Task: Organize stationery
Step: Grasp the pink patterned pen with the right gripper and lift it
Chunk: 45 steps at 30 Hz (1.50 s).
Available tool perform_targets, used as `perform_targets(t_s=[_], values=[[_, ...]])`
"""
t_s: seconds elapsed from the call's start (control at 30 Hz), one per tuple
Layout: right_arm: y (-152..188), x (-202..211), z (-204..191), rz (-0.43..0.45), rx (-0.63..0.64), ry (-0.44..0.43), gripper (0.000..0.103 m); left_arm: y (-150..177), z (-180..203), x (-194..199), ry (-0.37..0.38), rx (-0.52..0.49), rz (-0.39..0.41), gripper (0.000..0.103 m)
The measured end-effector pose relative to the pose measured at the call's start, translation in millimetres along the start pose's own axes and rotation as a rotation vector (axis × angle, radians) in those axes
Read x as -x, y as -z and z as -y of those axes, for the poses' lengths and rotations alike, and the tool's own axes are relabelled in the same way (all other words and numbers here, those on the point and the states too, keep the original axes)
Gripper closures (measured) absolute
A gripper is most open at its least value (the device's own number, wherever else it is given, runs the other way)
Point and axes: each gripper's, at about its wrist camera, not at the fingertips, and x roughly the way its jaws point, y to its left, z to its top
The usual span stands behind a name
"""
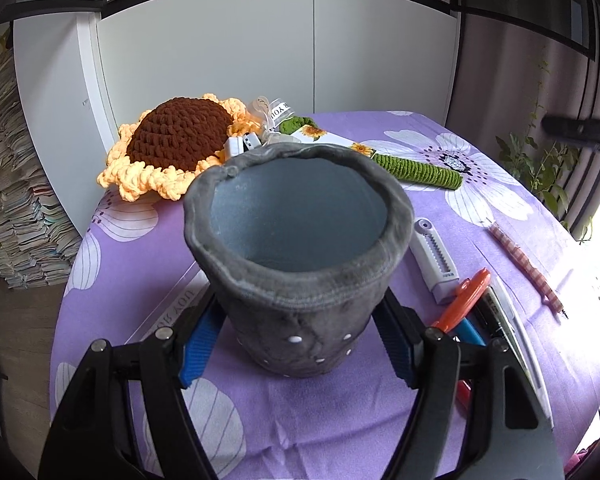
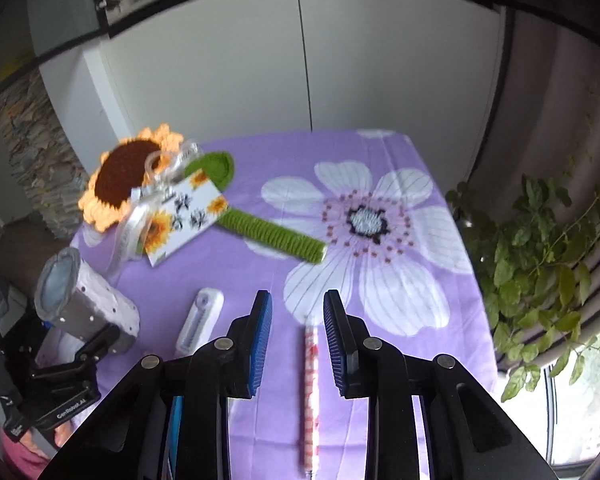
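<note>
A grey felt pen holder stands upright on the purple flowered cloth, its mouth empty. My left gripper is shut on it, a blue pad pressing each side. The right wrist view shows the same holder at the left, tilted in the picture. My right gripper hangs open above the cloth. A red-and-white checked pen lies on the cloth below the gap, untouched; it also shows as the checked pen. A white cutter lies right of the holder.
Orange-handled scissors and several pens lie near the left gripper's right finger. A crochet sunflower with a green stem and a card lies at the back left. Leafy plants hang past the right edge.
</note>
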Motion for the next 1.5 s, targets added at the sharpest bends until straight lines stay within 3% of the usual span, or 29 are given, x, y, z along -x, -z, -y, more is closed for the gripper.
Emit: perform_targets(t_s=[0.03,0.07,0.1,0.13,0.17,0.2,0.23,0.3,0.43,0.6,0.8,0.87,0.9,0.93,1.13,1.27,1.37,1.5], values=[[0,19,2,0.113,-0.001,-0.006,0.072,0,0,-1,0.000,0.001,-0.003,0.031],[1,37,4,0.219,0.000,-0.013,0.049,0,0,-1,-0.001,0.000,-0.004,0.031],[5,51,6,0.328,0.013,-0.041,0.010,0,0,-1,-0.001,0.000,-0.004,0.031],[7,61,6,0.416,0.032,-0.068,0.000,0,0,-1,-0.002,0.000,-0.003,0.031],[8,66,5,0.442,0.048,-0.064,0.000,0,0,-1,-0.002,0.000,-0.004,0.031],[3,63,1,0.379,0.074,-0.052,0.000,0,0,-1,-0.002,0.000,-0.004,0.031],[-2,55,-3,0.299,0.100,-0.043,0.002,0,0,-1,-0.002,0.000,-0.003,0.031],[-3,42,-8,0.226,0.121,-0.011,0.010,0,0,-1,-0.003,0.000,-0.003,0.031],[3,15,-7,0.080,0.125,0.002,0.011,0,0,-1,-0.002,-0.001,-0.003,0.031],[11,-2,-4,0.018,0.137,-0.002,0.056,0,0,-1,-0.002,0.000,-0.003,0.031],[14,-20,1,-0.023,0.080,-0.036,0.058,0,0,0,-0.002,0.000,-0.004,0.031],[15,-30,-1,-0.077,0.089,-0.058,0.060,0,0,0,-0.003,-0.001,-0.004,0.031],[17,-35,-3,-0.113,0.108,-0.057,0.070,0,0,0,-0.003,-0.001,-0.004,0.031],[20,-40,-6,-0.143,0.131,-0.056,0.073,0,0,0,-0.004,-0.002,-0.004,0.031],[32,-70,-7,-0.271,0.141,-0.014,0.076,0,0,0,-0.003,-0.002,-0.004,0.031],[34,-75,-3,-0.289,0.133,-0.005,0.076,0,0,0,-0.003,-0.002,-0.004,0.031],[36,-80,-5,-0.308,0.145,-0.012,0.091,0,-1,0,-0.003,-0.002,-0.004,0.031],[34,-85,-4,-0.313,0.143,-0.005,0.092,0,-1,0,-0.003,-0.001,-0.004,0.031]])
